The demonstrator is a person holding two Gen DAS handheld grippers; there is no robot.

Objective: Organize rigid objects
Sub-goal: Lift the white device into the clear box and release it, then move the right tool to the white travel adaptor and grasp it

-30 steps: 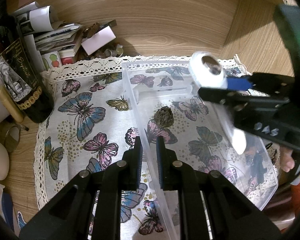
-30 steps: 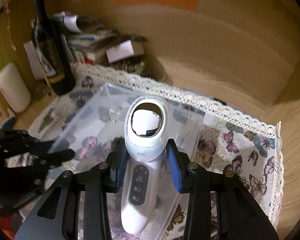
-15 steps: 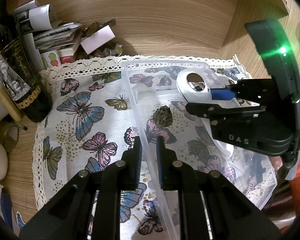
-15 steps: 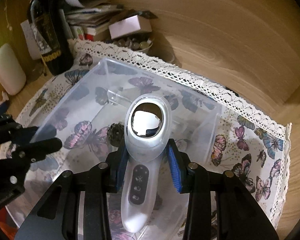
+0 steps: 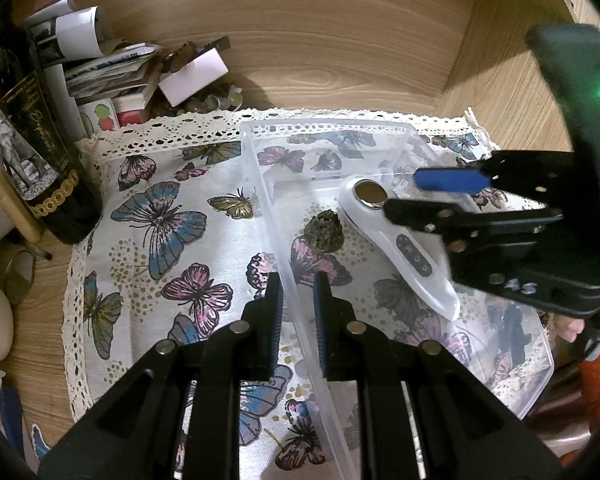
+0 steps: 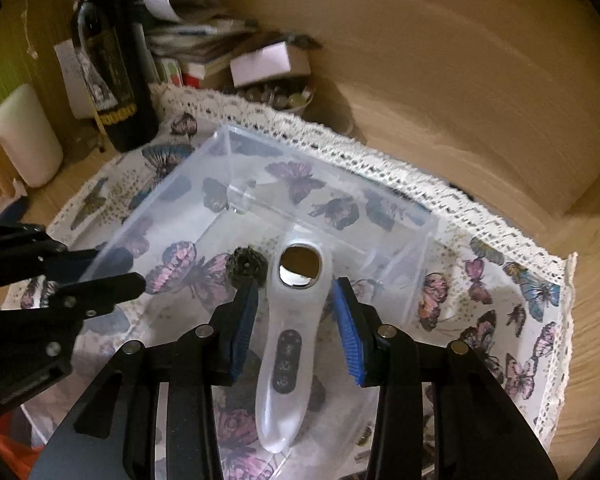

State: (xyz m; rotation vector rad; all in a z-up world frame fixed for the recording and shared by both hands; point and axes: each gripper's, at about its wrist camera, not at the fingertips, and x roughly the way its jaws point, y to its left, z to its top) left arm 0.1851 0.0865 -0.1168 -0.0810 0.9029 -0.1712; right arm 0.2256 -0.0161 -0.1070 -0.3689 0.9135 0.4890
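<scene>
Lowered from above, the white handheld device (image 6: 290, 340) now lies inside the clear bin (image 5: 392, 136) beside a dark cone (image 5: 323, 230), right gripper (image 6: 296, 320) just opened off it, left gripper (image 5: 296, 304) clamped on the bin's wall; rigid, smooth, likely slippery, best gripped at its narrow waist.

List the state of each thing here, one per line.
Bin: open, lidless, upright on the cloth.
White device: lying flat in the bin, released.
Pinecone: resting in the bin beside the device.
Left gripper: shut on the bin's wall.
Right gripper: open, jaws just widening, straddling the device.
Bottle: upright.
</scene>
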